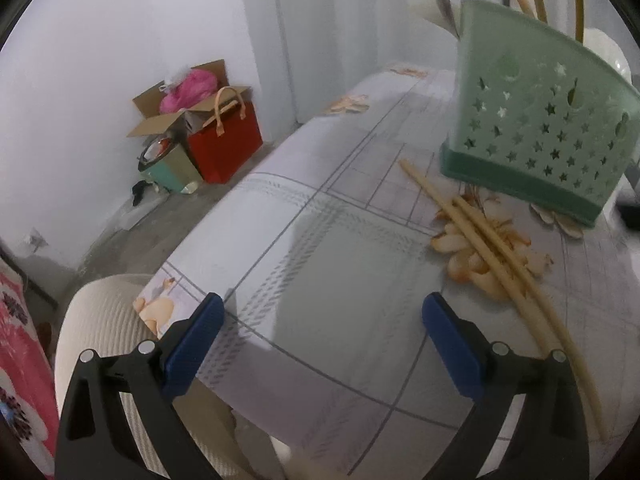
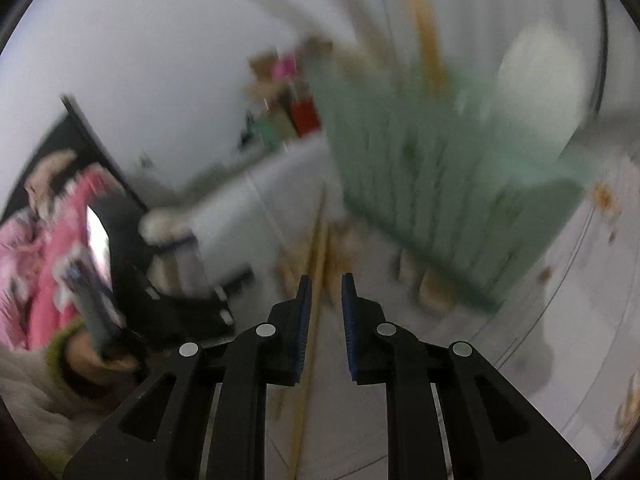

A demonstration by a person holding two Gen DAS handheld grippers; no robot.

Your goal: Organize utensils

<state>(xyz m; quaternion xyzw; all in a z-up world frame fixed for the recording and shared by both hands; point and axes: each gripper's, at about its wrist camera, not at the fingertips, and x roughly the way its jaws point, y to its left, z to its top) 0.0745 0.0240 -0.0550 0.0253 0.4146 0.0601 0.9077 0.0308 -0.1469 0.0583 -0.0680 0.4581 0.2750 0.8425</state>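
Left wrist view: we see the left claw [image 1: 320, 320] spread wide w/ nothing between its blue pads, over the tablecloth [image 1: 320, 248]. Two chopsticks [image 1: 492, 248] lie flat ahead-right of it, past the right finger. Green star-holed utensil basket [image 1: 536, 120] stands farther ahead-right.

Right wrist view, v. blurred: right claw [image 2: 325, 308] has a narrow gap, pinching nothing. Chopsticks [image 2: 316, 264] lie under & ahead of its left finger; basket [image 2: 440, 184] ahead-right.
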